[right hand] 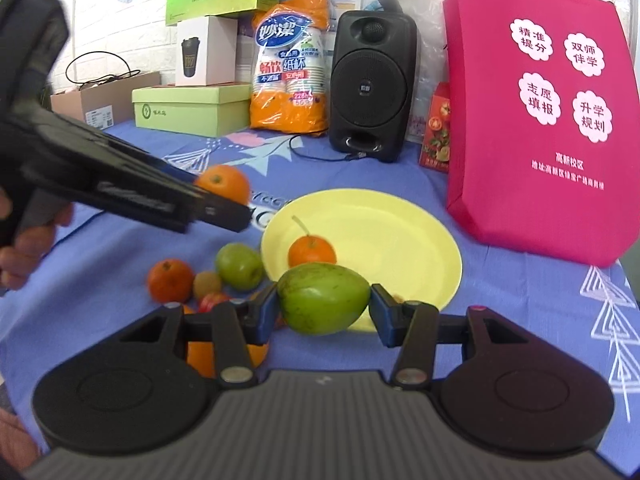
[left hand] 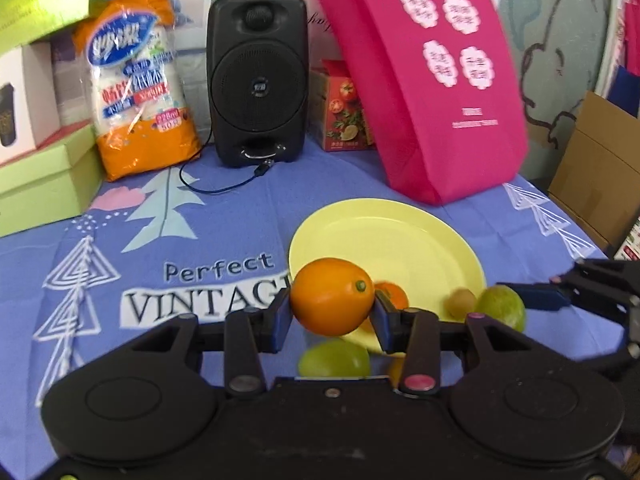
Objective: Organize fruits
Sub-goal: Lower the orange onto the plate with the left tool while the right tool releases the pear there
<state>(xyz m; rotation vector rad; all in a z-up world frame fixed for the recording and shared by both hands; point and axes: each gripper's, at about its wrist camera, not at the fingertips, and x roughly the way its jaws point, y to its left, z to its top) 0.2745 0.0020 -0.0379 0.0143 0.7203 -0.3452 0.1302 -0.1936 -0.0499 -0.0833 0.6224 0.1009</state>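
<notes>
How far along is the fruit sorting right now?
Early on. One small orange with a stem already sits on the yellow plate. In hand: the left gripper holds an orange, the right gripper a green fruit. Still on the cloth: a tangerine, a green apple and a few more.

Left gripper (left hand: 333, 312) clamping a smooth oval orange fruit (left hand: 331, 297) between its blue-padded fingers (left hand: 281, 318), held above the near rim of a round pale-yellow plate (left hand: 400, 248) on a blue printed tablecloth (left hand: 224, 220). A green fruit (left hand: 334, 358) lies below the held one. Right gripper (left hand: 560, 294) enters at right, beside another green fruit (left hand: 502, 306).
</notes>
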